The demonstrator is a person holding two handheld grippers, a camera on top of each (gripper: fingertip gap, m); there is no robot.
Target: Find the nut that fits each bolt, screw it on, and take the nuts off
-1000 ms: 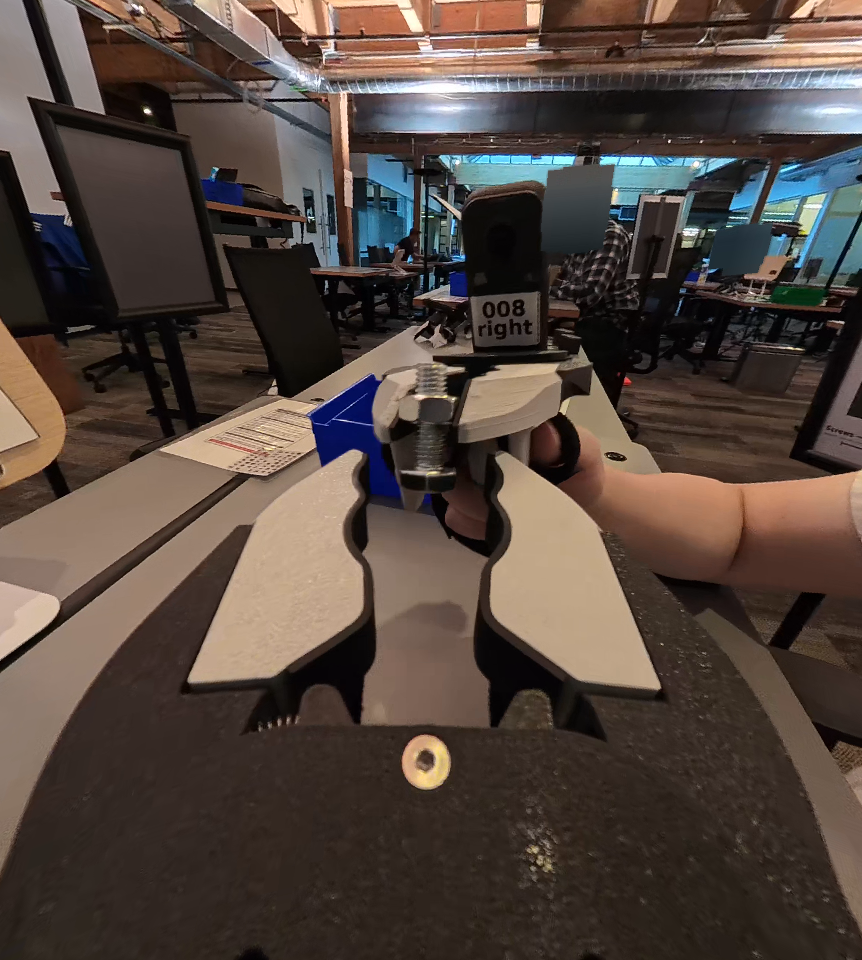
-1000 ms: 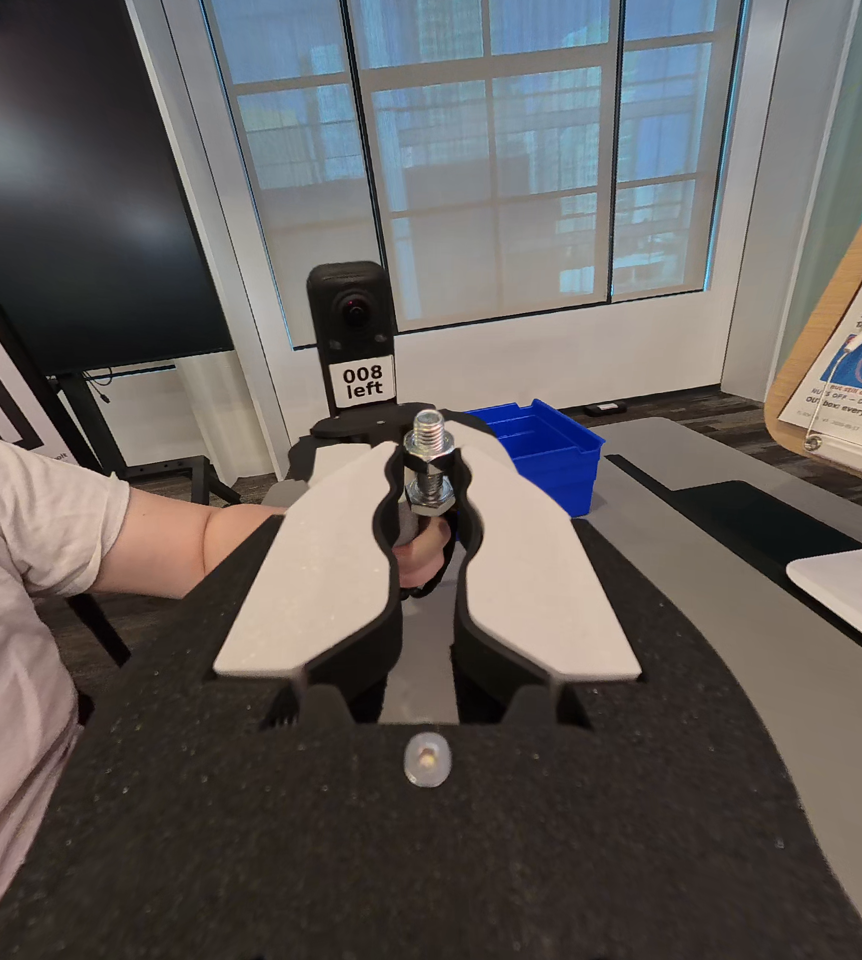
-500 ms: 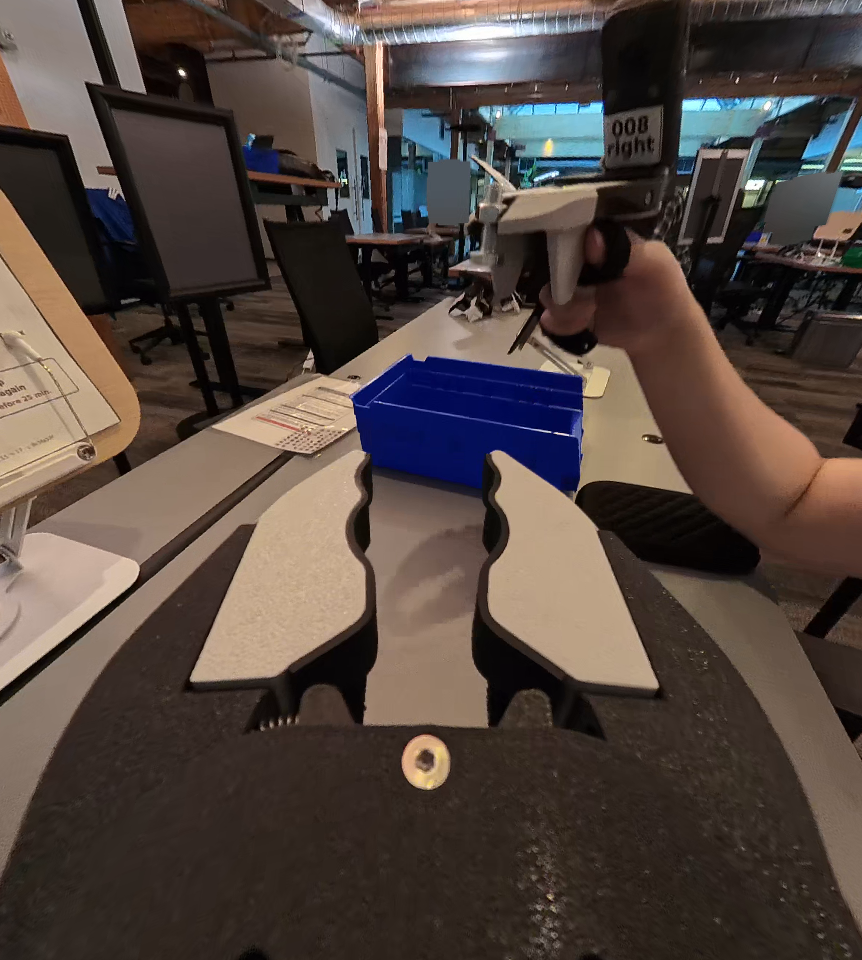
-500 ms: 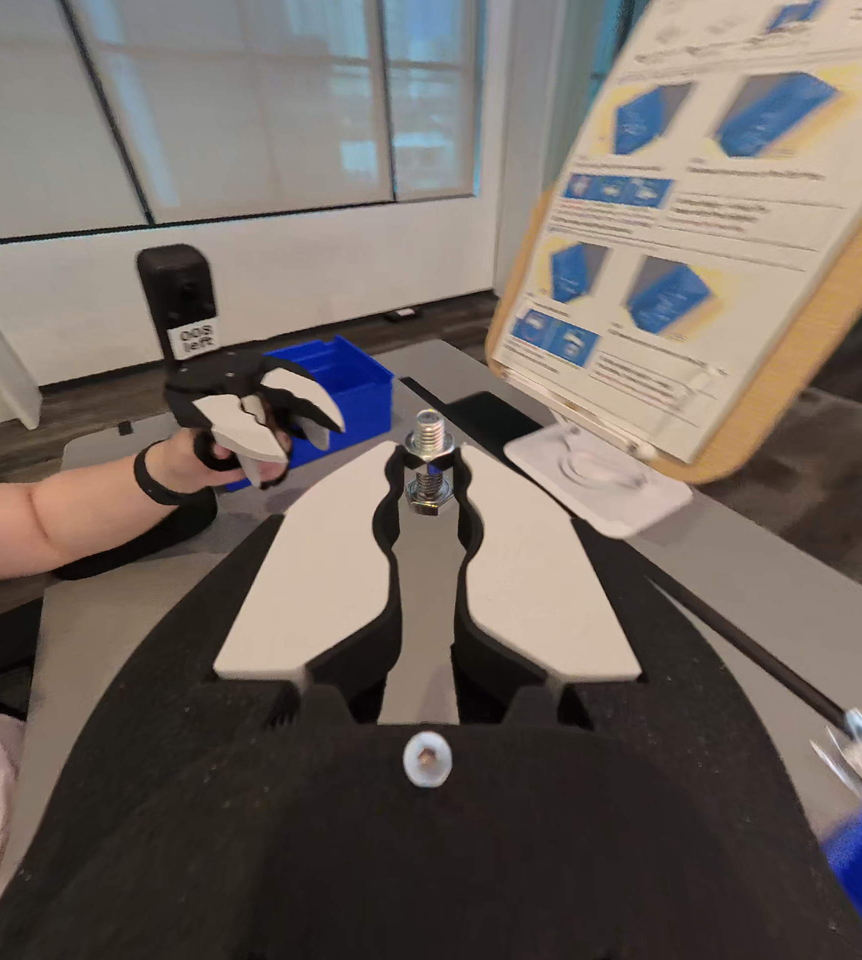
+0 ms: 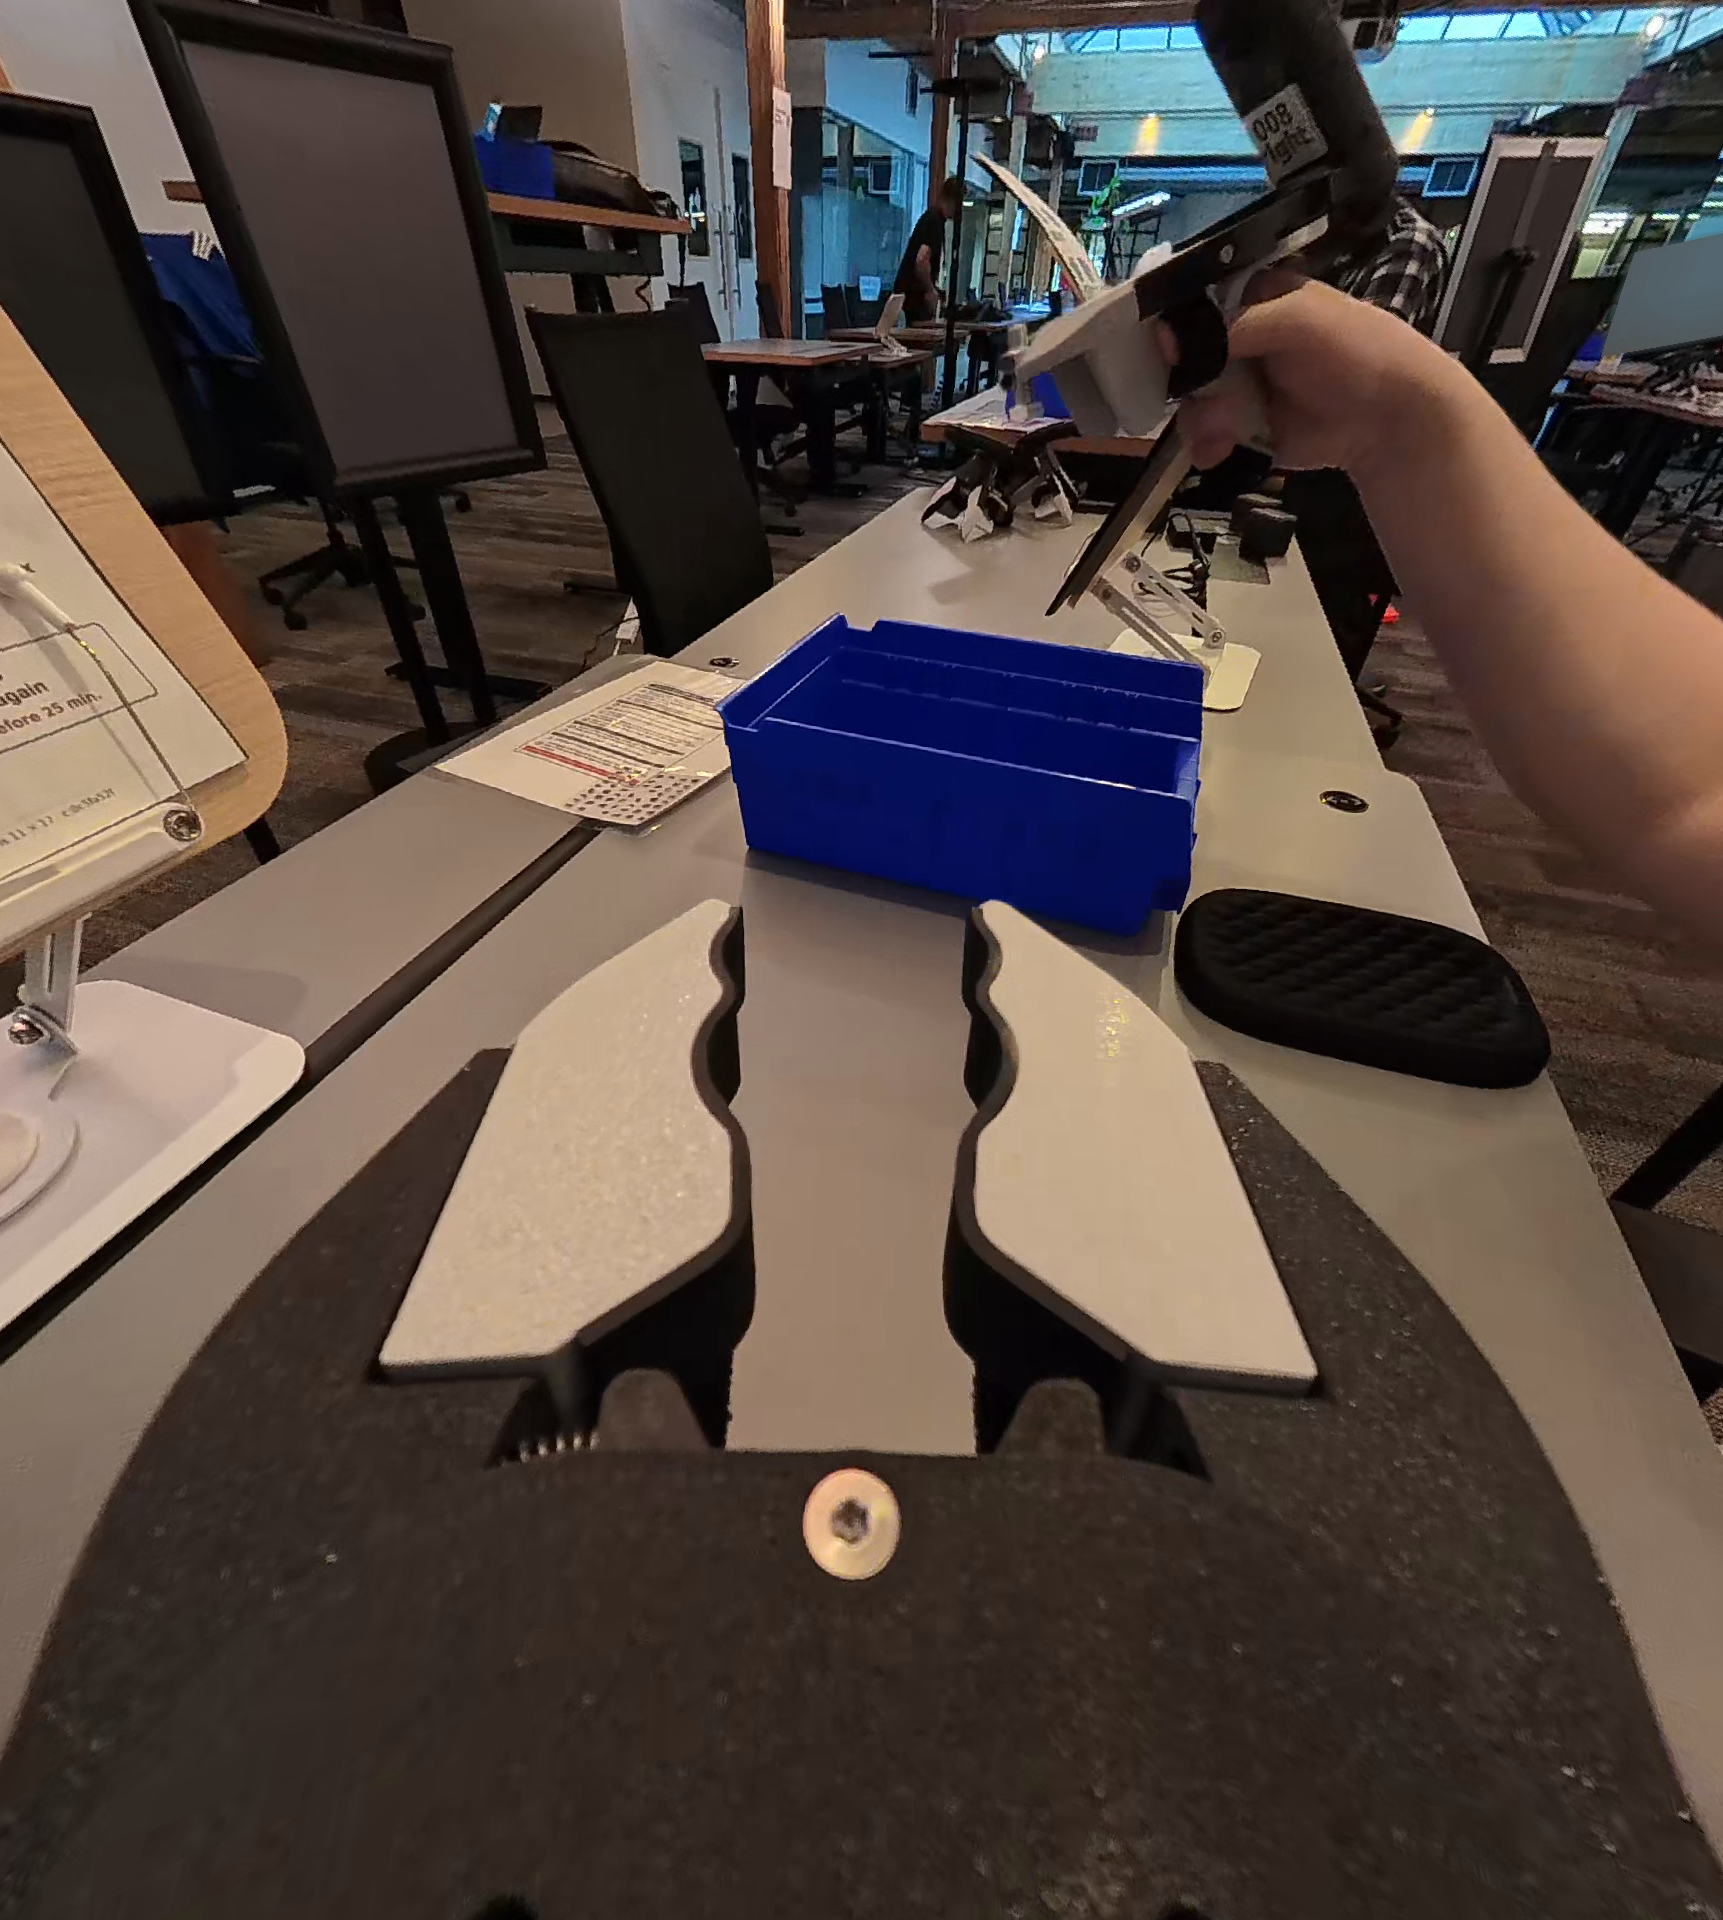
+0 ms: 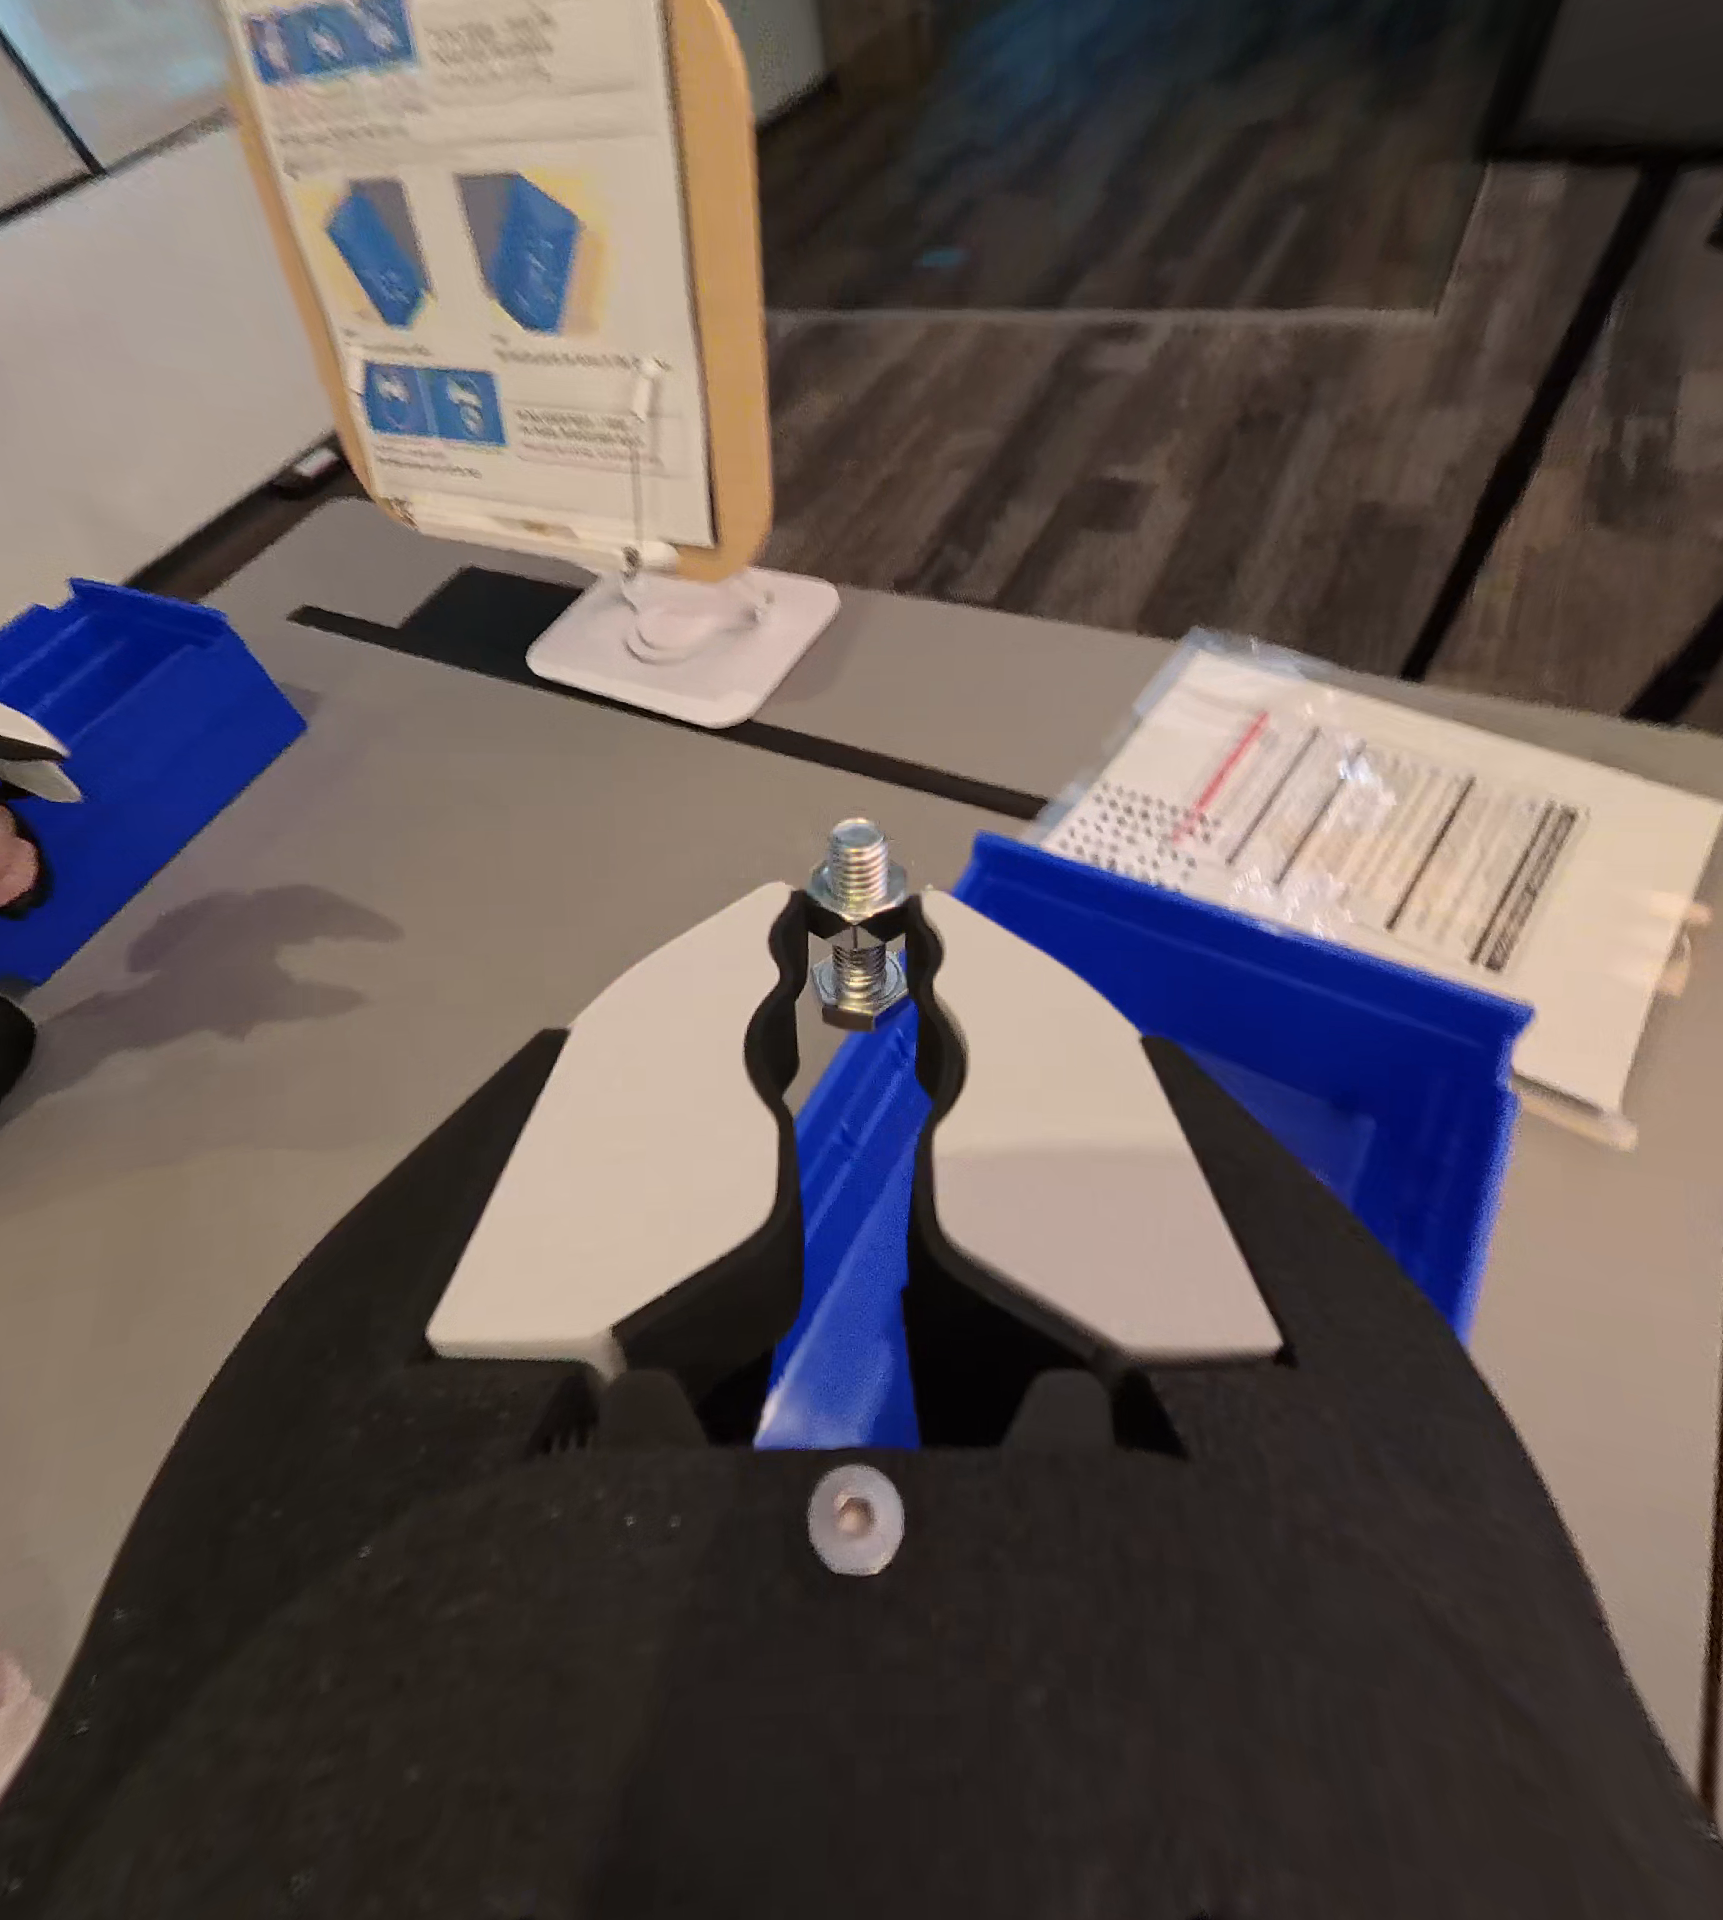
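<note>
1. Bench [image 6: 524,935] carries two blue bins: one [image 6: 1252,1039] directly under the right gripper [image 6: 855,914], another [image 6: 140,717] left of it.
2. Left gripper [image 5: 852,997]: jaws apart, empty.
3. One bolt [image 6: 855,925] with one nut [image 6: 855,902], clamped in the right jaws; a loosened grip could drop it outside the bin.

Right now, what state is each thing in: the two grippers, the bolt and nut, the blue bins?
Left gripper: open, empty, low over the table.
Right gripper: shut on the bolt, above the near bin.
Bolt: upright, threaded end up, head down.
Nut: on the bolt, clamped between the fingers.
Near bin: on the table, what shows looks empty.
Far bin: on the table, inside mostly hidden.
</note>
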